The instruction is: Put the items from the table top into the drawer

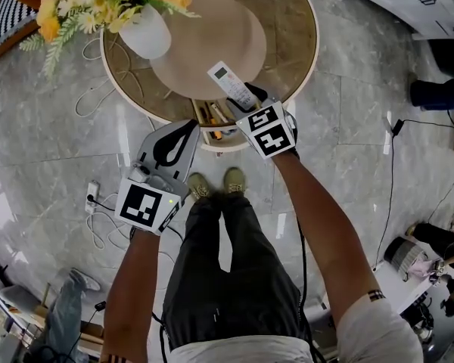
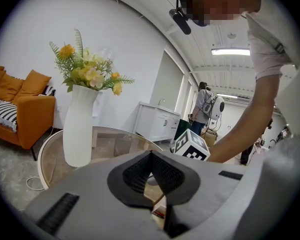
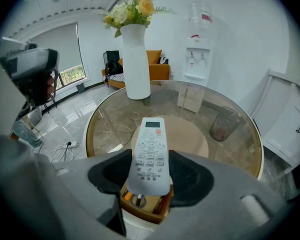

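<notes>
One remote (image 1: pixel 231 84) is pinched by its near end between the pads of the right gripper (image 3: pixel 151 176), at the front edge of the round glass table (image 1: pixel 306 59) and just above the open drawer (image 3: pixel 142 214). Gripping it there probably leaves only a short drop. Meanwhile the left gripper (image 2: pixel 151 159) hovers beside the drawer, jaws together and empty, apparently keeping clear

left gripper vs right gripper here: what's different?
The right gripper grips the remote by its sides; the left gripper has its jaws together on nothing. The right gripper tilts down over the open drawer; the left gripper points about level beside it. Both carry a marker cube and sit at the near edge of the round table.
</notes>
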